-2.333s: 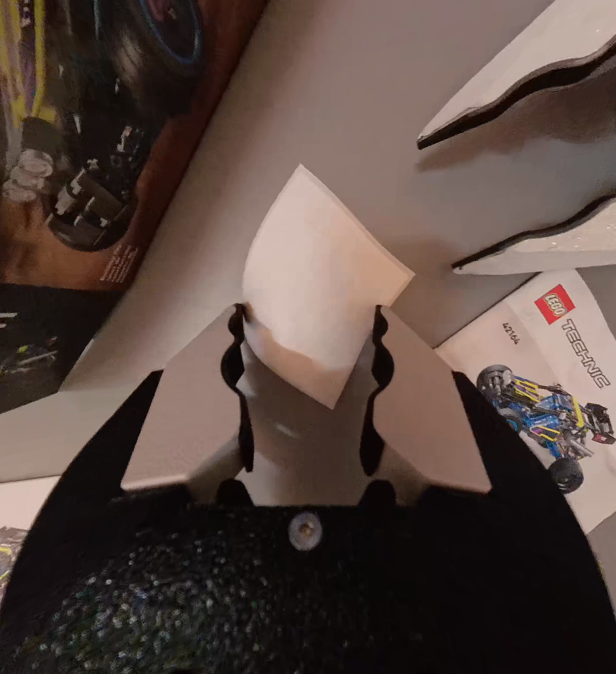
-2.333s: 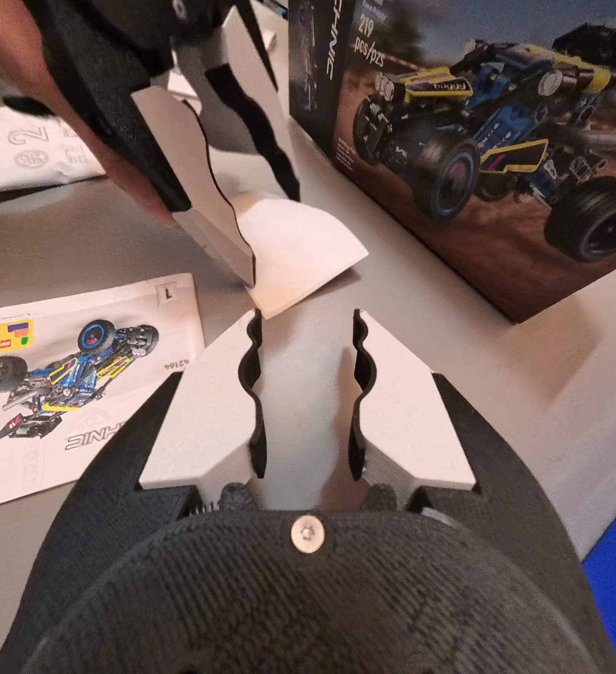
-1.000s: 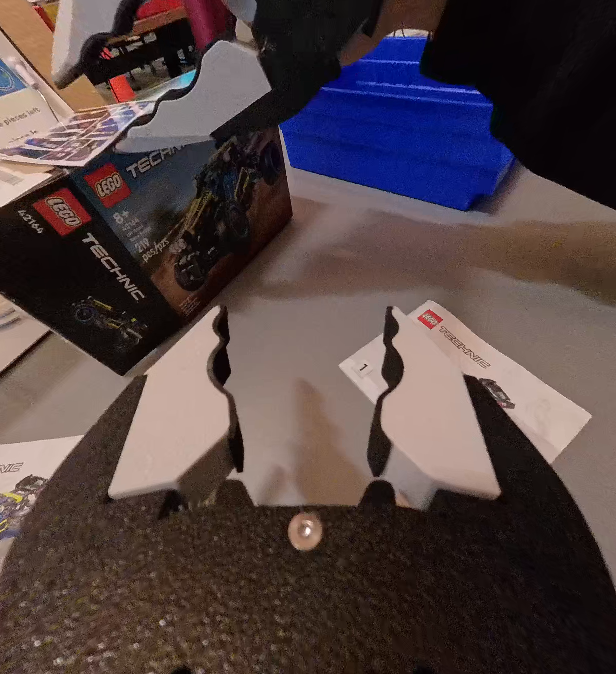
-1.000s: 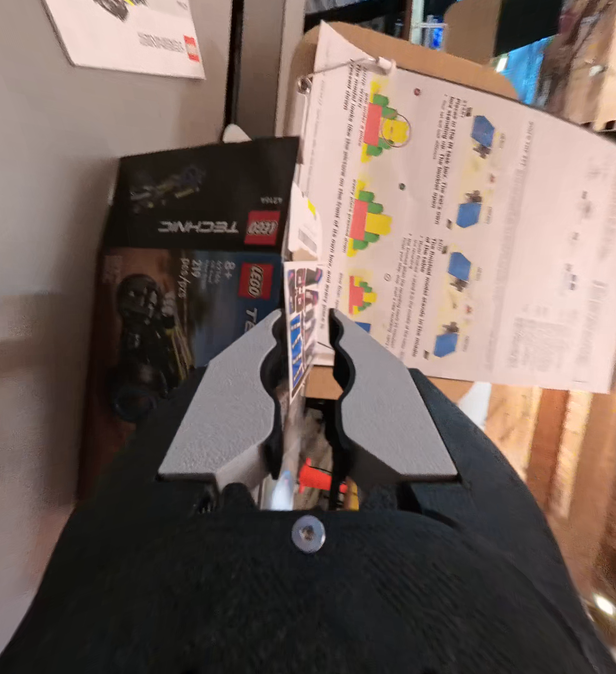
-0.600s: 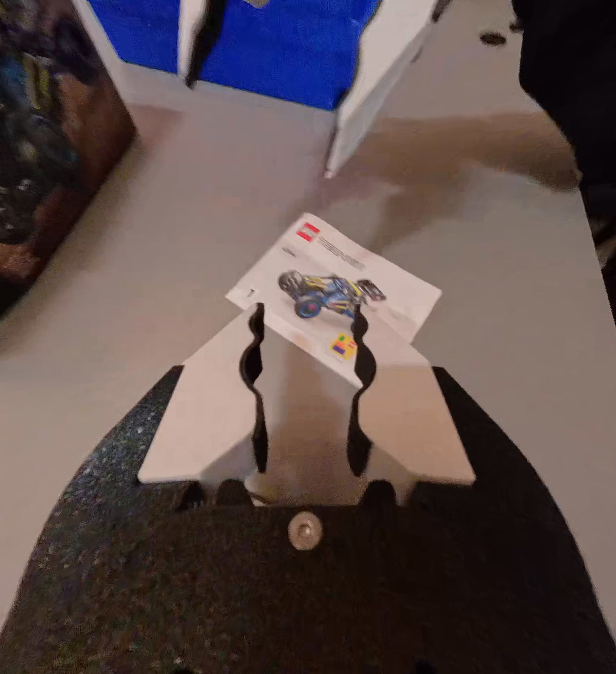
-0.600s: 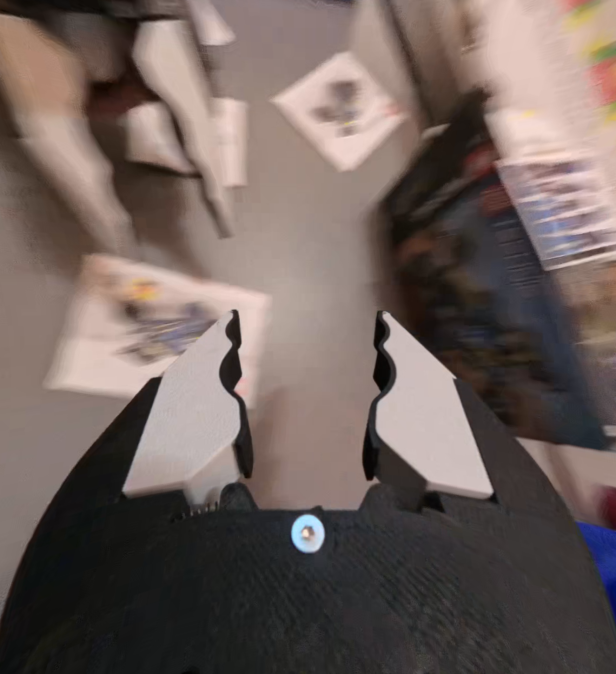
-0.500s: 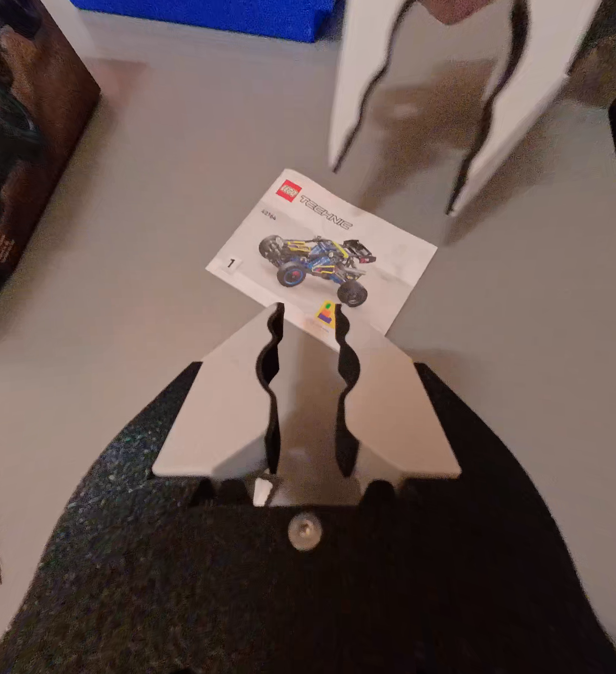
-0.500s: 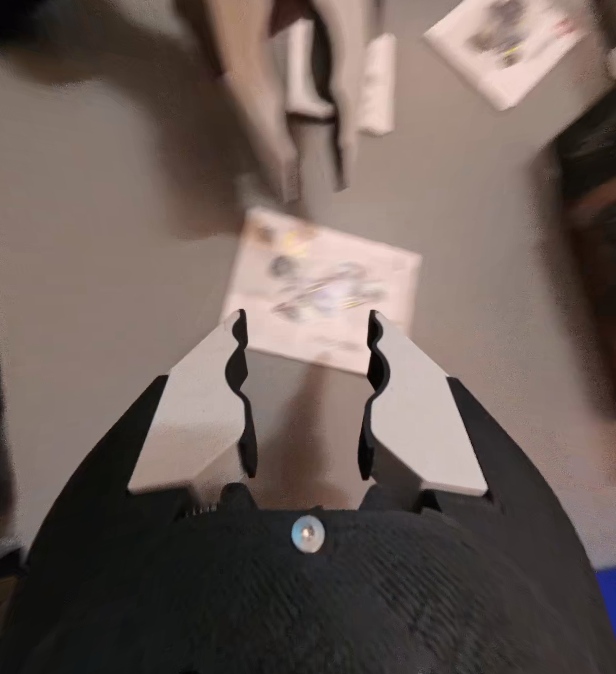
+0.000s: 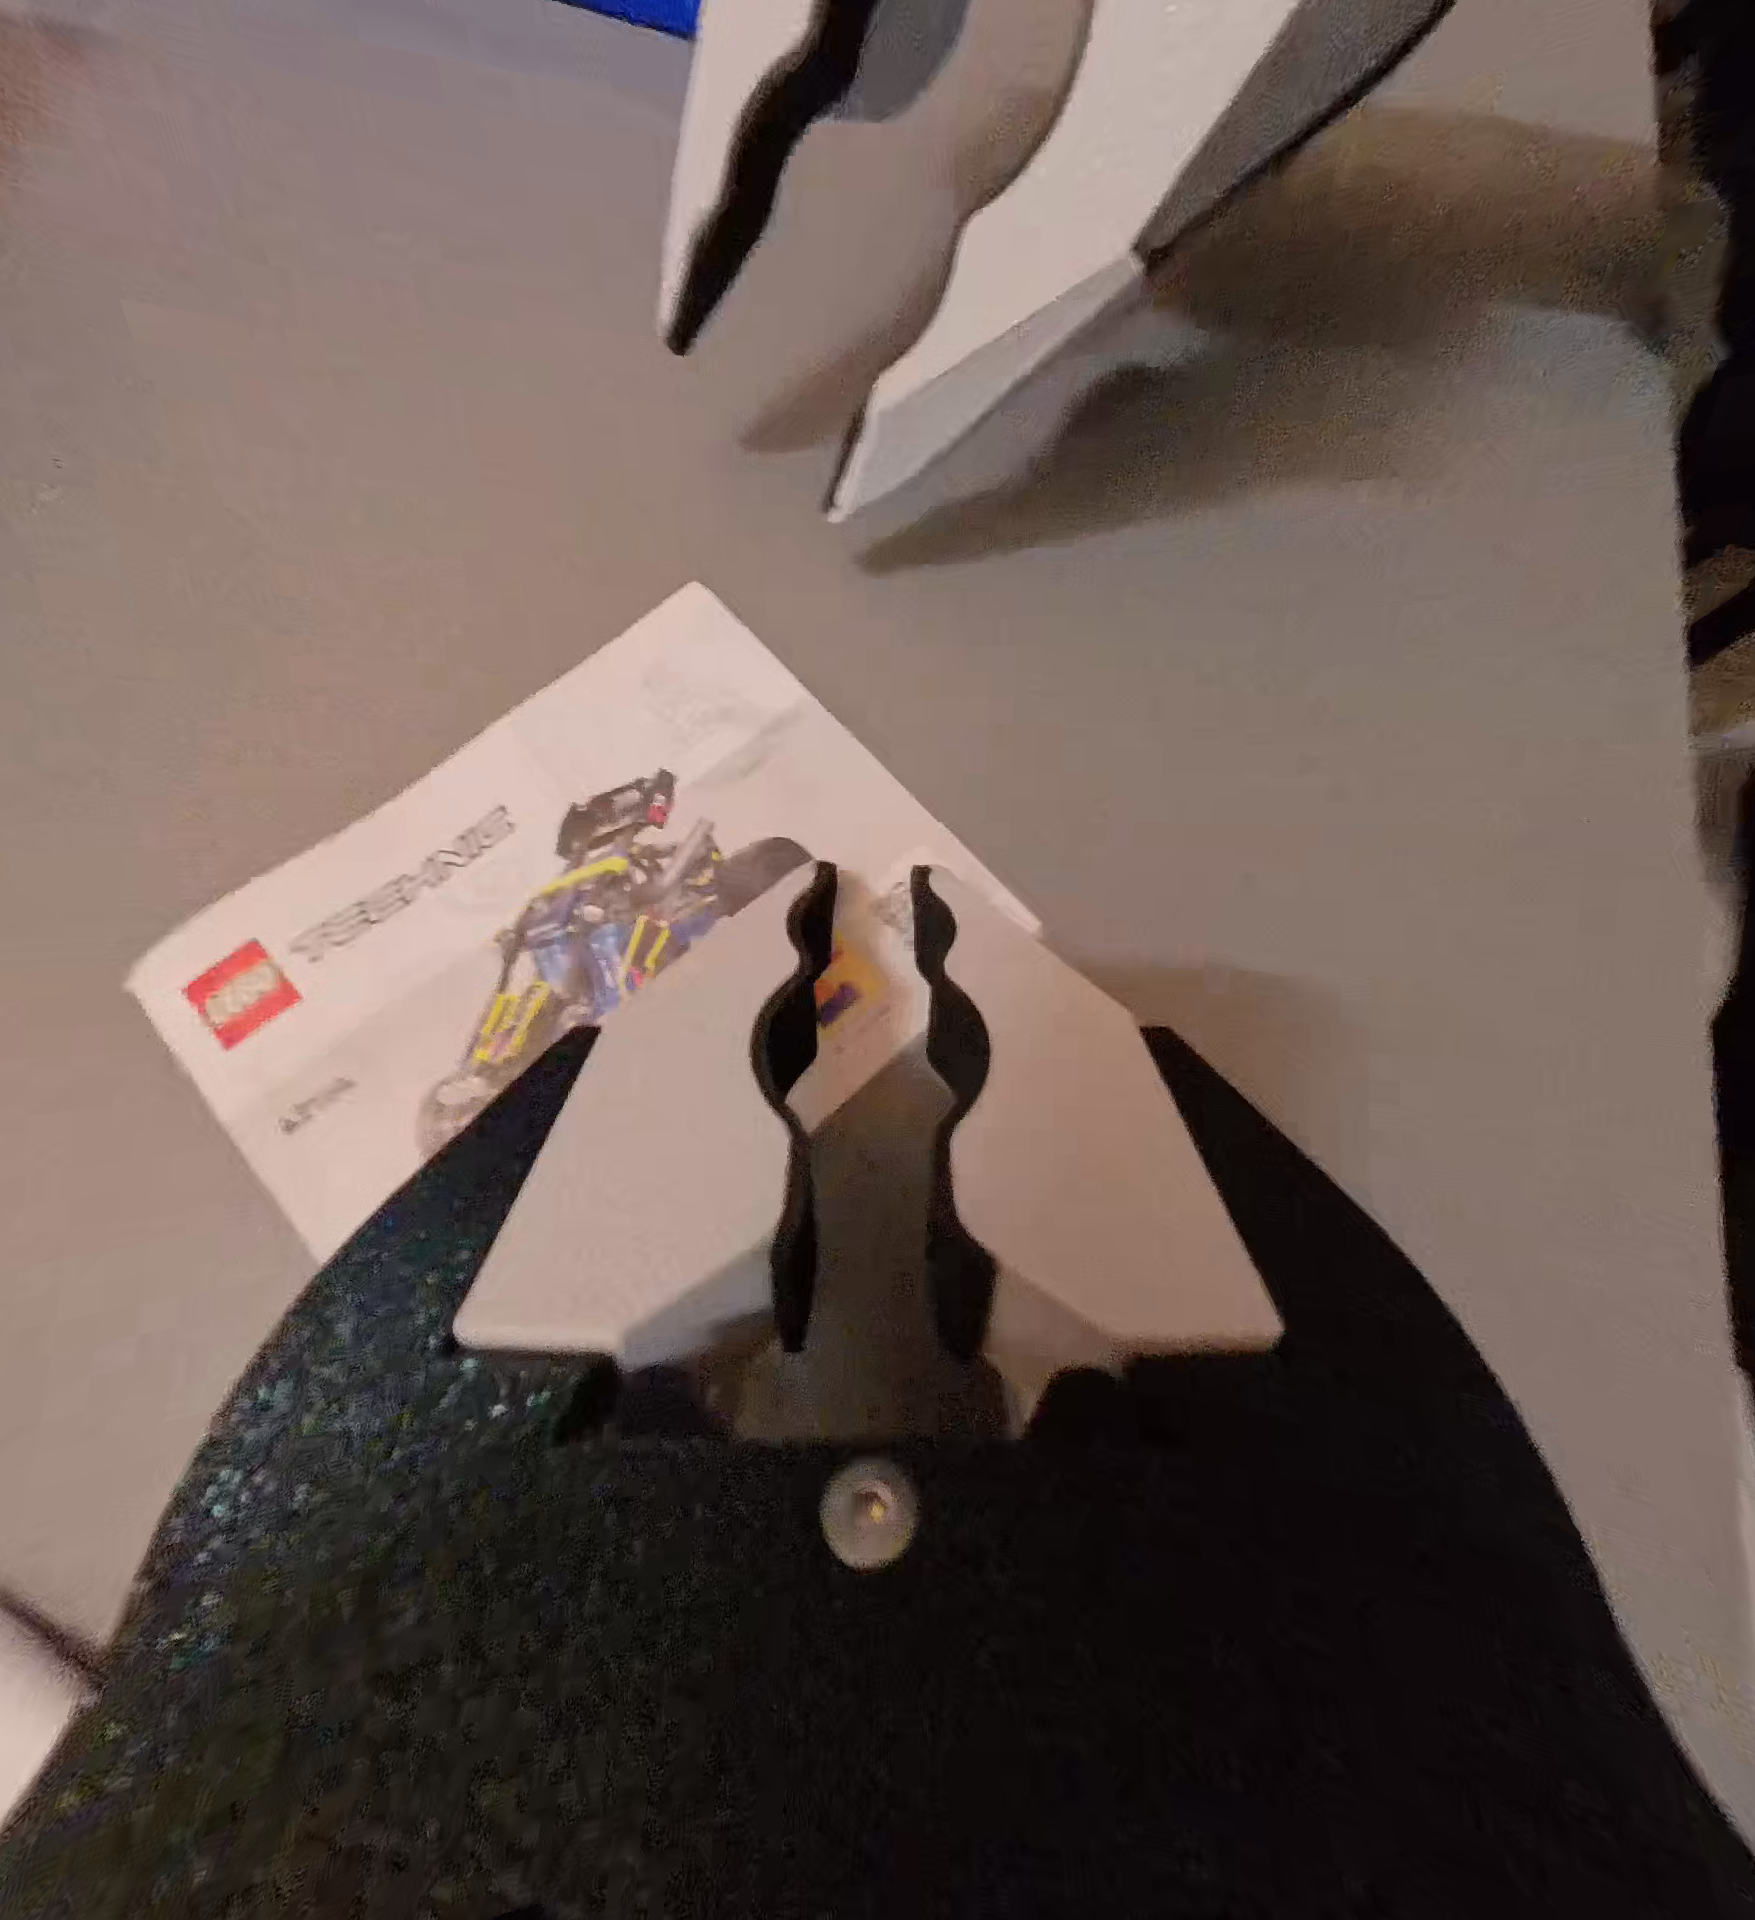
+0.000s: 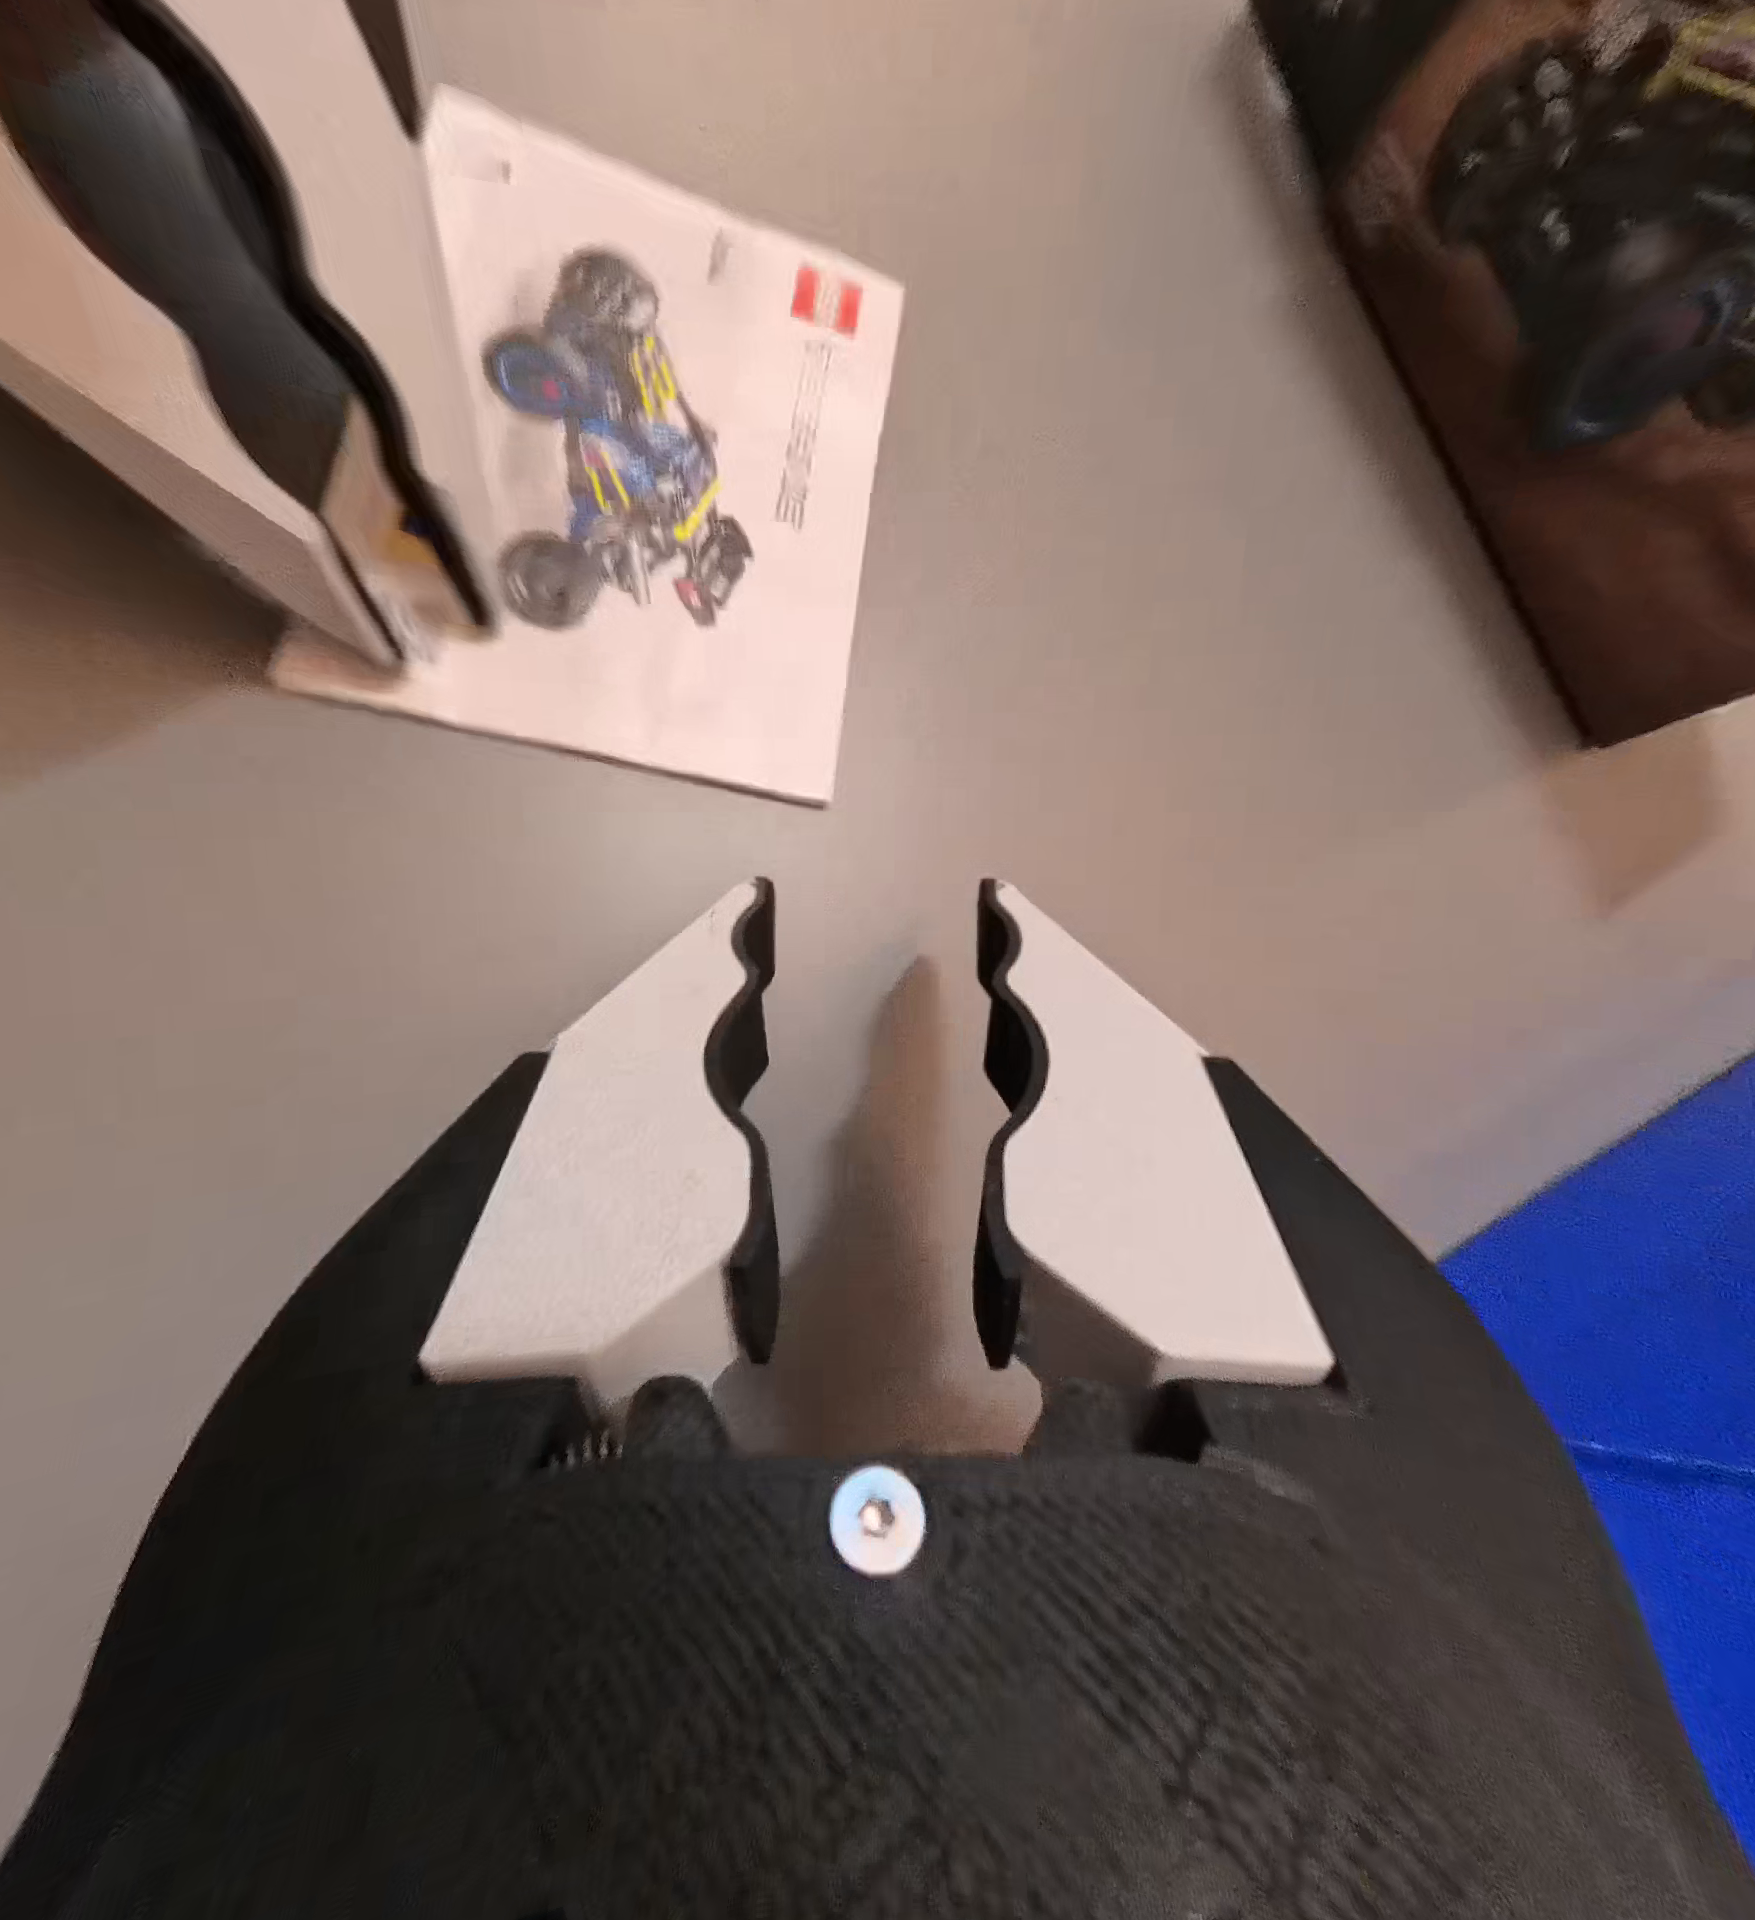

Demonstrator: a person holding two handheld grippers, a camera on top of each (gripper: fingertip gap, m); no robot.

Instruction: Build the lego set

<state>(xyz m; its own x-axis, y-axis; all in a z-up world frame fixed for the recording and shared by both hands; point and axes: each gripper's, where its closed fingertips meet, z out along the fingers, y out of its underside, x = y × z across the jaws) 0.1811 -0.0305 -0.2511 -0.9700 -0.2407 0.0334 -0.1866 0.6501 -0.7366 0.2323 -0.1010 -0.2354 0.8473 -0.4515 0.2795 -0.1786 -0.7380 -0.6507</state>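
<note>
— Lego instruction booklet [image 9: 499,935], white paper with a blue-and-yellow buggy printed on the cover, lies flat on the grey table [image 9: 229,436]. Where are the tongs?

— Left gripper [image 9: 868,883], pale grey fingers on a black speckled body, sits low over the booklet's near corner. Its jaws stand narrow, a slim gap between them, and a strip of the cover shows through that gap. Whether the tips actually touch the paper, I cannot tell.

— And the other one?

— Right gripper [image 10: 873,894] hovers over bare table, jaws moderately apart, nothing between them. From the left wrist view it comes in from the top edge [image 9: 779,416], cut off above the fingers.

— What does the right wrist view give us of the booklet?

— Booklet [image 10: 665,468] lies ahead and to the left, its lower-left corner hidden under the left gripper's fingers [image 10: 281,416]. Print is smeared by blur.

— Anything else?

— Cardboard set box [image 10: 1631,312] with a dark buggy picture, upper right, cropped by the frame and blurry. Blue plastic bin [image 10: 1683,1299] at the right edge, only a corner showing. No loose bricks can be made out.
</note>
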